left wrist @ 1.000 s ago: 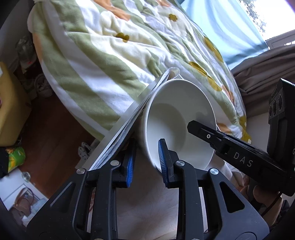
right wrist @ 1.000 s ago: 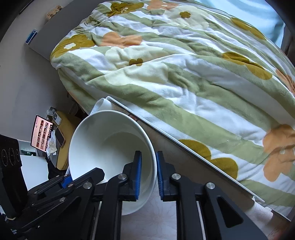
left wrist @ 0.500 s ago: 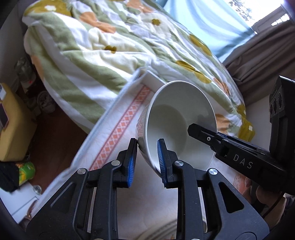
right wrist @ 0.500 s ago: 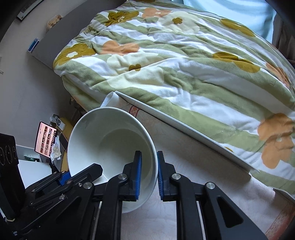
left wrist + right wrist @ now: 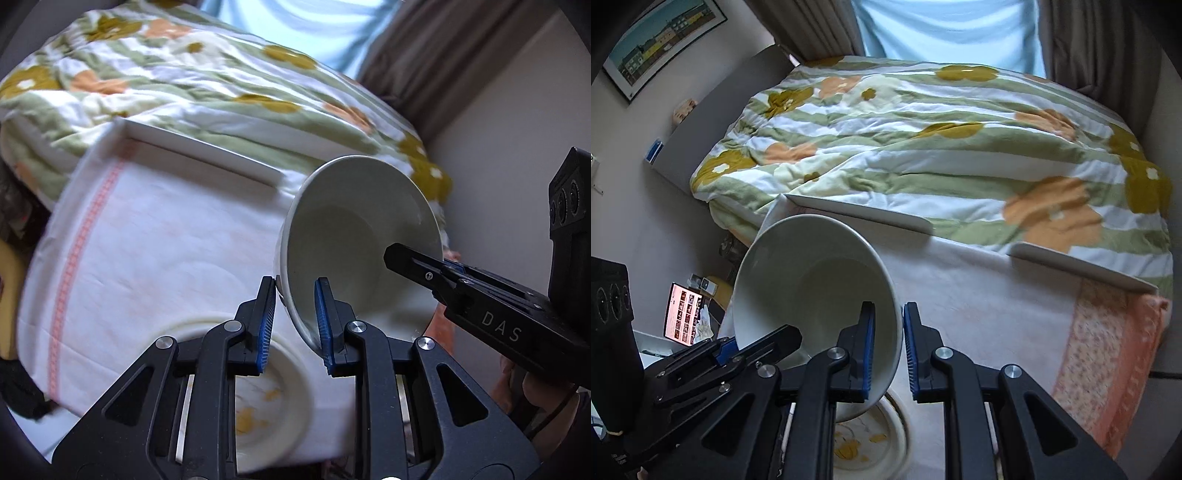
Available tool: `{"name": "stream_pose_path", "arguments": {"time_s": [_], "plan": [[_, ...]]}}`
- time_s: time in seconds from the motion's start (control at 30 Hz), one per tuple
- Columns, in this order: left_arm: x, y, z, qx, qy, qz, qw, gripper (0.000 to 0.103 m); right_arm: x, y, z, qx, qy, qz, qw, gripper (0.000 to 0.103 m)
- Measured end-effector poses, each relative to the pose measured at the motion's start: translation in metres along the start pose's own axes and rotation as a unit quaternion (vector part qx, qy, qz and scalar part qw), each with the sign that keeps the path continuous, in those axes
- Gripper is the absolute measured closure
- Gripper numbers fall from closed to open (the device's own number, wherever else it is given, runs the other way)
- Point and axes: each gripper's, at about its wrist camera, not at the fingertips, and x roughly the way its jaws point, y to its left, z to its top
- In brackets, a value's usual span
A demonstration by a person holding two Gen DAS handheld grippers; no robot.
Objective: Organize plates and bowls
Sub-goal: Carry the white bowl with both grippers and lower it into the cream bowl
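- The left gripper [image 5: 294, 321] is pointing steeply down, its jaws pinching the rim of a bowl [image 5: 354, 229].
- The right gripper [image 5: 888, 349] is clamping the opposite rim, also pointing down.

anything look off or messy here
The white bowl is held tipped steeply on its side, the left gripper and right gripper each clamping its rim. Below it, a plate on the tablecloth shows yellowish patches, food residue or pattern; I cannot tell.
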Motion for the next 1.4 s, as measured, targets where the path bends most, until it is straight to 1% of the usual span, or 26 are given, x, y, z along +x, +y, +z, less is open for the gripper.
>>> {"name": "stream_pose_path", "arguments": {"time_s": [0.13,0.2,0.3,0.43,0.53,0.6,0.73,0.93,1.13,1.27,1.4], "plan": [[0.011,-0.055,-0.036,0.03,0.022,-0.026,0.999,0.084,-0.041,-0.049,-0.041,0.023,-0.011,-0.031,0.999,0.089],[0.017,-0.08,-0.056,0.046,0.036,-0.035,0.9977,0.084,-0.053,-0.066,-0.059,0.034,-0.012,-0.041,0.999,0.089],[0.026,-0.107,-0.081,0.067,0.06,-0.039,0.9952,0.084,-0.071,-0.092,-0.09,0.058,-0.008,-0.055,0.997,0.089],[0.044,-0.125,-0.109,0.091,0.094,-0.032,0.9909,0.084,-0.075,-0.117,-0.122,0.091,0.001,-0.055,0.994,0.089],[0.057,-0.135,-0.122,0.118,0.107,-0.018,0.9871,0.084,-0.067,-0.13,-0.143,0.118,0.007,-0.047,0.992,0.089],[0.064,-0.136,-0.123,0.134,0.11,-0.008,0.9848,0.084,-0.061,-0.139,-0.156,0.137,0.011,-0.041,0.99,0.089],[0.077,-0.142,-0.129,0.17,0.117,0.01,0.9784,0.084,-0.051,-0.145,-0.169,0.164,0.013,-0.037,0.986,0.089],[0.095,-0.146,-0.134,0.204,0.128,0.022,0.9702,0.084,-0.05,-0.152,-0.18,0.182,0.004,-0.047,0.982,0.089],[0.101,-0.156,-0.136,0.242,0.118,0.04,0.9623,0.084,-0.048,-0.159,-0.188,0.199,0.003,-0.048,0.979,0.089],[0.104,-0.165,-0.14,0.275,0.109,0.064,0.9532,0.084,-0.049,-0.163,-0.19,0.206,0.0,-0.05,0.977,0.089],[0.104,-0.17,-0.142,0.294,0.103,0.08,0.947,0.084,-0.048,-0.165,-0.193,0.212,0.003,-0.049,0.976,0.089]]}}
